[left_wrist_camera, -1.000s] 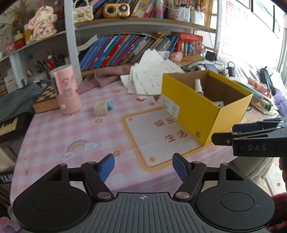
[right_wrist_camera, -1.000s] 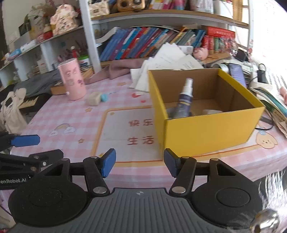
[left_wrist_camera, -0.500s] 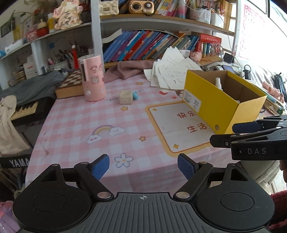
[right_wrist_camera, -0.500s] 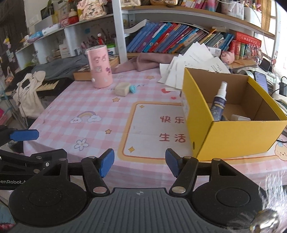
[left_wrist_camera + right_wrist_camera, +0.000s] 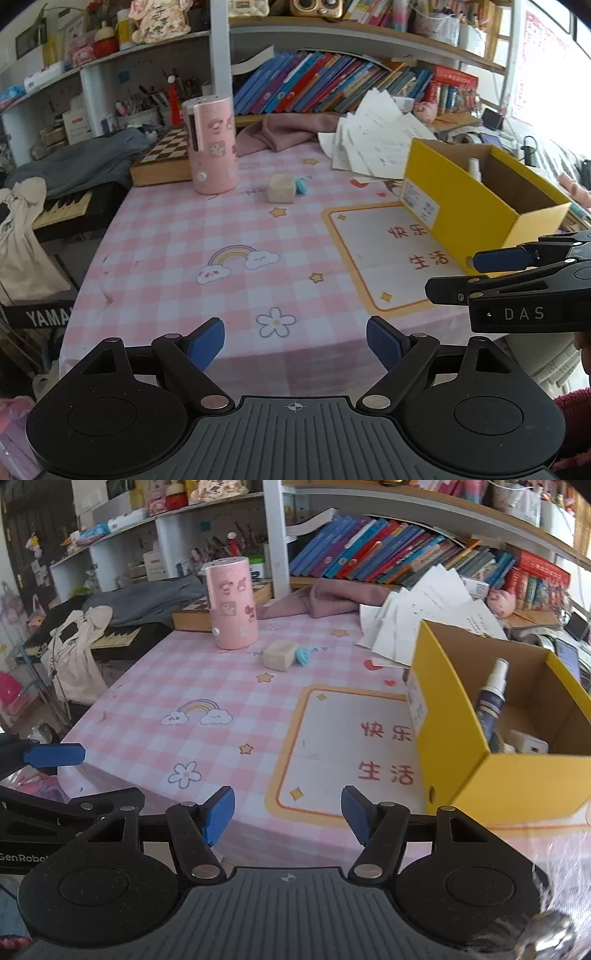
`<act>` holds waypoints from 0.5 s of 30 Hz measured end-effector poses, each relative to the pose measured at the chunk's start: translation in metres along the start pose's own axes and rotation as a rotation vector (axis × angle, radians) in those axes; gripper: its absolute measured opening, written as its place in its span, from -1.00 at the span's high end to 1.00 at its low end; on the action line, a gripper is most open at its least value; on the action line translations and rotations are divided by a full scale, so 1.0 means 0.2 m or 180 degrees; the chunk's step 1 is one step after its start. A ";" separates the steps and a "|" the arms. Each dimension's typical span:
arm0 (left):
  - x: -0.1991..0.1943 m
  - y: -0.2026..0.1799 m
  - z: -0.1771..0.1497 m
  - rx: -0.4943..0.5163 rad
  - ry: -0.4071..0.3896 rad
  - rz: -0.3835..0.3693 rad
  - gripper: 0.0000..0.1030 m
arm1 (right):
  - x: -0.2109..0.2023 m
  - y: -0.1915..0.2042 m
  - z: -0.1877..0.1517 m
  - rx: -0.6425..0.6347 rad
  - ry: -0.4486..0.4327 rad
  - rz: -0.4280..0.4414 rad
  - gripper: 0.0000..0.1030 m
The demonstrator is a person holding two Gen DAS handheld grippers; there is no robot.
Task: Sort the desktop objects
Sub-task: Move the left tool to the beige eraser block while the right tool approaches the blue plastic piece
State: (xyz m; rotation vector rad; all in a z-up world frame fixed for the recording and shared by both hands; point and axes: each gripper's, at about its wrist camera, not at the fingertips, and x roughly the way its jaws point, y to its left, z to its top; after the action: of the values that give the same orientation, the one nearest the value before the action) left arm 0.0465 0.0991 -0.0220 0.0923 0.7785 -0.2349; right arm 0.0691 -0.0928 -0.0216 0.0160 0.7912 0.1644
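Right wrist | yellow box [image 5: 517,775] | holds 1 spray bottle [image 5: 491,698]

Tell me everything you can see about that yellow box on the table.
The yellow box is an open-topped cardboard carton, yellow outside and plain brown inside, with a white label on one end. It sits flat on the pink checked tablecloth, partly over the printed orange-framed panel. Inside, a spray bottle with a white top leans against the wall beside a small white item. Loose papers lie just behind it. Neither gripper touches it.
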 end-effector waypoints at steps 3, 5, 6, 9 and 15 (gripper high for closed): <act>0.05 0.02 0.04 -0.0016 0.0011 0.0044 -0.68 | 0.06 -0.01 0.05 -0.0021 0.0012 0.0038 -0.20; 0.09 0.03 0.08 -0.0012 0.0011 0.0070 -0.68 | 0.10 -0.03 0.09 -0.0025 0.0014 0.0053 -0.20; 0.11 0.04 0.10 -0.0012 0.0007 0.0079 -0.68 | 0.12 -0.03 0.12 -0.0028 0.0012 0.0058 -0.20; 0.18 0.05 0.17 -0.0014 -0.0003 0.0077 -0.68 | 0.19 -0.05 0.20 -0.0082 -0.0001 0.0072 -0.20; 0.32 0.07 0.29 -0.0016 0.0006 0.0084 -0.68 | 0.33 -0.11 0.36 -0.0160 0.0002 0.0079 -0.19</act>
State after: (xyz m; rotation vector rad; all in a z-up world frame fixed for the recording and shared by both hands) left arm 0.1334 0.0909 -0.0271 0.0981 0.7792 -0.2077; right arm 0.1687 -0.1008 -0.0188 -0.0216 0.7874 0.2078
